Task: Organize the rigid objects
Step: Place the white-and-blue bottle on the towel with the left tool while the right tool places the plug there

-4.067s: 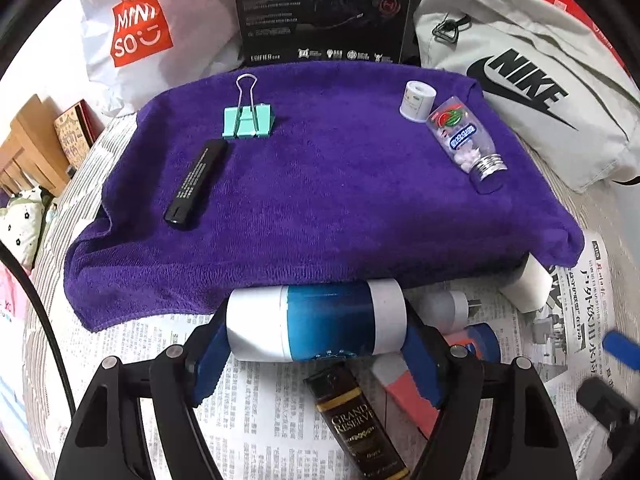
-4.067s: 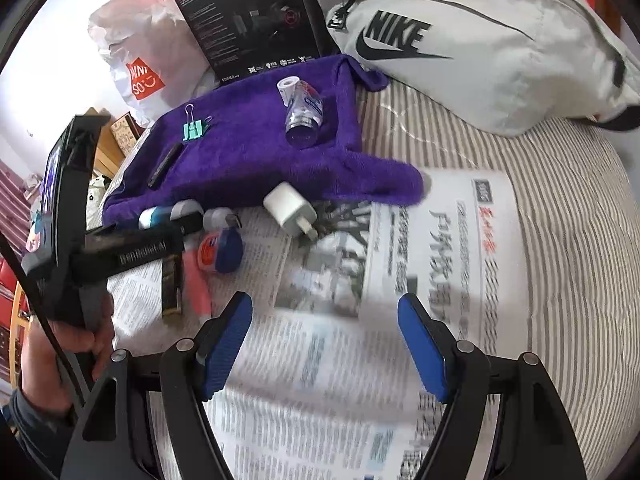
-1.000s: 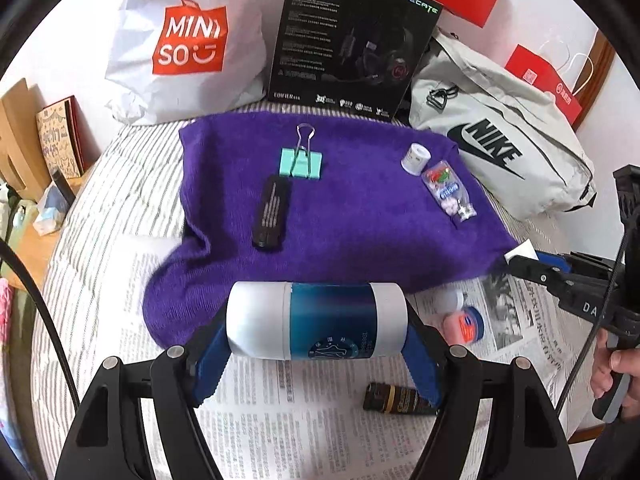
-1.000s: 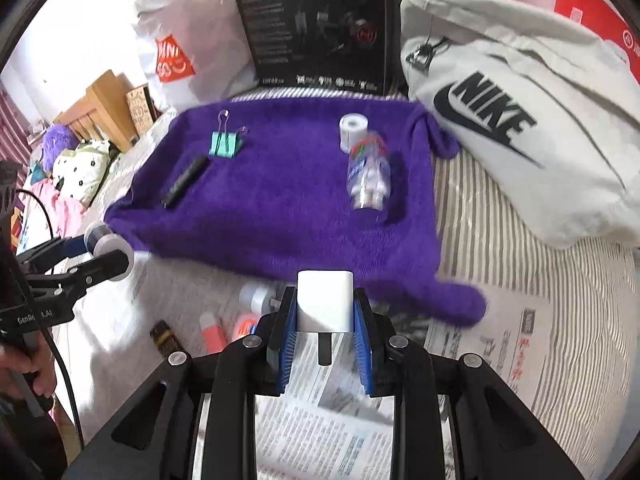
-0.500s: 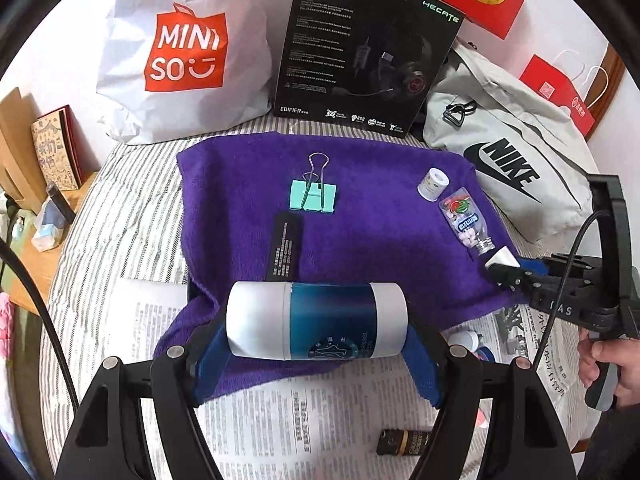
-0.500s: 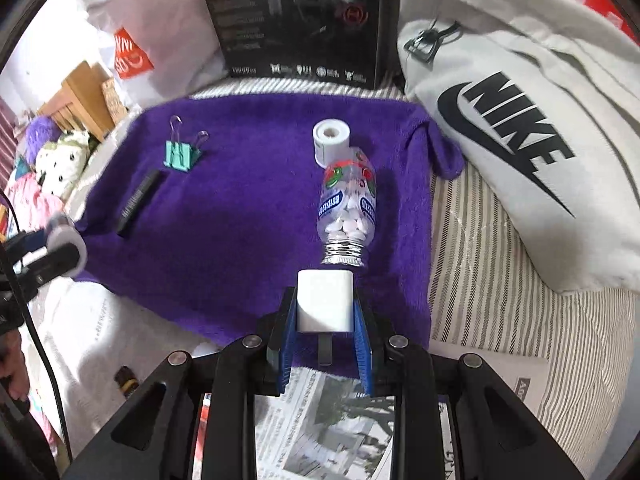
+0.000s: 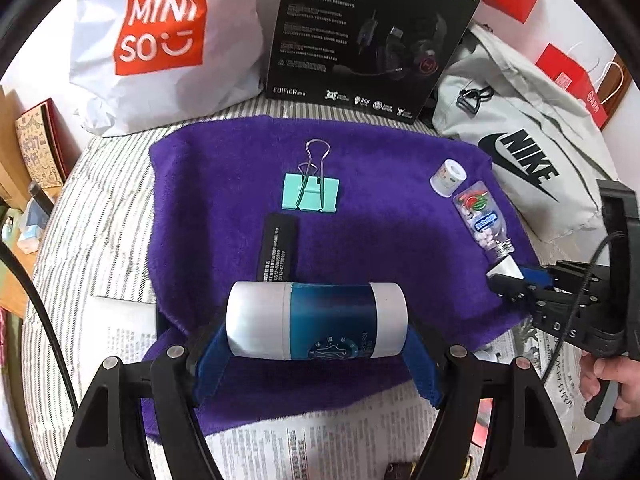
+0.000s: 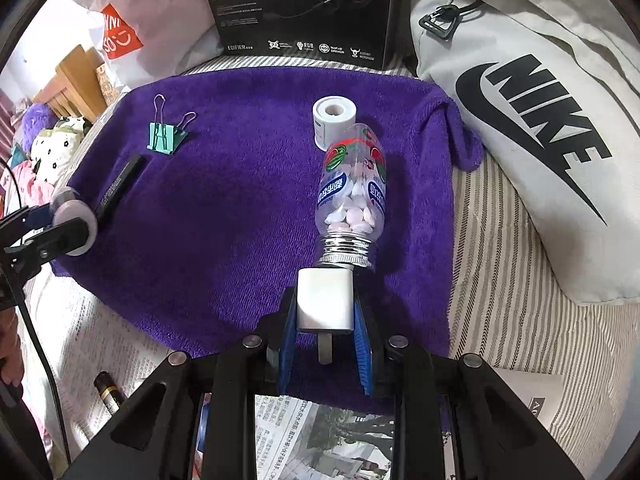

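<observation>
Both my grippers have moved in over the purple towel (image 7: 400,208). My left gripper (image 7: 316,344) clamps a blue-and-white cylinder (image 7: 316,320); my right gripper (image 8: 325,336) pinches a white charger (image 8: 325,300) right against the candy bottle (image 8: 352,196). Behind: the MINISO bag (image 7: 160,36), EDIFIER box (image 7: 372,36) and NIKE bag (image 8: 532,120).

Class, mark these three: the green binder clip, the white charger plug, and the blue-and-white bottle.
green binder clip (image 7: 311,197), left wrist view, on its green body.
white charger plug (image 8: 325,301), right wrist view, on its front face.
blue-and-white bottle (image 7: 332,320), left wrist view, on its blue label.

The right claw (image 8: 325,314) clamps a white charger (image 8: 325,304) just beside the candy bottle's (image 8: 352,196) mouth, over the purple towel (image 8: 224,200) near its front edge.
</observation>
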`<action>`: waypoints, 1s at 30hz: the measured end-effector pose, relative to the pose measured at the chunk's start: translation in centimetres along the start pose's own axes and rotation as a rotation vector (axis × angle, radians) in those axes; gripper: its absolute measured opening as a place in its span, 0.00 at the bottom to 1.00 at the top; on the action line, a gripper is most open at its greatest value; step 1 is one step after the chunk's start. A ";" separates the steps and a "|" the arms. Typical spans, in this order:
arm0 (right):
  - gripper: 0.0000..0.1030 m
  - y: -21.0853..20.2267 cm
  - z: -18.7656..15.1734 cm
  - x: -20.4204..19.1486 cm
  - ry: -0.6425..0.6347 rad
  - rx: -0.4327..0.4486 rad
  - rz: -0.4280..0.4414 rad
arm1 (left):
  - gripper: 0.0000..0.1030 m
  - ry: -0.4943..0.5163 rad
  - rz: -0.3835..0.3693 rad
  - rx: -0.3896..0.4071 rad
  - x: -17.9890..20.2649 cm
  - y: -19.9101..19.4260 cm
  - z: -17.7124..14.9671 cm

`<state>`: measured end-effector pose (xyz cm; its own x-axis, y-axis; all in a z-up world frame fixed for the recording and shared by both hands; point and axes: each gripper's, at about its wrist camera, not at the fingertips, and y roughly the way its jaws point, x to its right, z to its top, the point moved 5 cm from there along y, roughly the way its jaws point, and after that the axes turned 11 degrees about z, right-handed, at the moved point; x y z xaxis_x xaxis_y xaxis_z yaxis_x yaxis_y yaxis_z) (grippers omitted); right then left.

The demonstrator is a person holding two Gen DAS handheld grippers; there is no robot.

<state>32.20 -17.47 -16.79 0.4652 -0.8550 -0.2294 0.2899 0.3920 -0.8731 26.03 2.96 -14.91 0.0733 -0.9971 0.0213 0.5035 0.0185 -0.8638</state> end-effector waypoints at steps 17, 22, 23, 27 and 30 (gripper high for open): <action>0.53 -1.4 -0.8 -0.7 -0.007 -0.005 0.027 | 0.73 0.058 0.033 -0.017 1.2 1.5 1.5; 0.59 -2.8 -1.0 -0.8 -0.011 0.029 -0.003 | 0.73 0.096 0.033 -0.009 3.1 2.5 2.8; 0.59 -3.2 -1.1 -0.8 -0.003 0.039 0.004 | 0.73 0.105 0.033 -0.009 3.5 2.9 3.1; 0.59 -4.2 -1.3 -0.6 0.023 0.069 0.019 | 0.73 0.146 0.067 0.005 4.6 3.8 3.7; 0.60 -4.8 -1.7 -0.5 0.035 0.086 0.012 | 0.72 0.174 0.086 0.007 5.3 4.4 3.6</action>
<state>29.22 -19.52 -13.24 0.4403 -0.8606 -0.2560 0.3556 0.4290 -0.8303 31.76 -2.01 -16.79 -0.0334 -0.9896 -0.1400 0.5076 0.1039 -0.8553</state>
